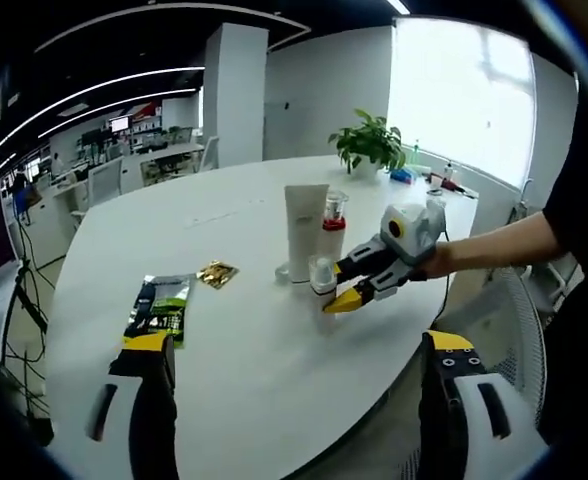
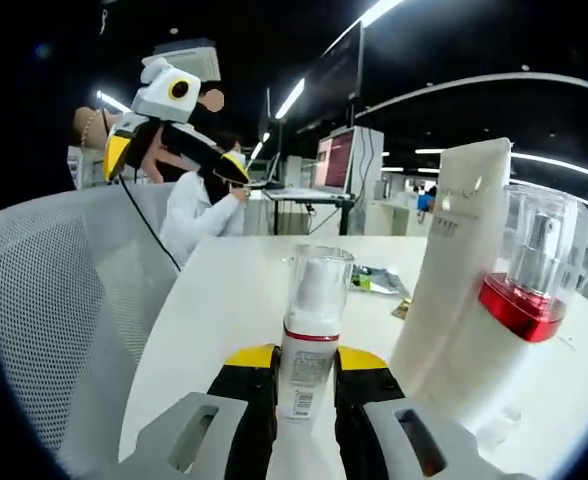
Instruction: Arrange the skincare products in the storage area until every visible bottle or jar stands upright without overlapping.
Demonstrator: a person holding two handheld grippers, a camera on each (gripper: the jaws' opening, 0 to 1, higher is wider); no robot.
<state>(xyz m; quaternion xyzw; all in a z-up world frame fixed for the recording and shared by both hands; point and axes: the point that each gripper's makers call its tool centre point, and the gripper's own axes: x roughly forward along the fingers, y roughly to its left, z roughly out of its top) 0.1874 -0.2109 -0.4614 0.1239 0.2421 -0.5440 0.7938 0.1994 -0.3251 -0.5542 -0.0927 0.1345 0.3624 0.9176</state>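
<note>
Now our right gripper (image 2: 304,385) clamps the small bottle (image 2: 310,330) low on its slick, light body near the table (image 1: 264,370) edge; our left gripper (image 1: 299,385) hangs wide open.

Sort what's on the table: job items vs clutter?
Job:
- small bottle, upright between the right hand-held gripper jaws
- white tube, upright
- red pump bottle, upright beside the tube

Clutter:
- green packet
- gold sachet
- potted plant
- mesh chair
</note>
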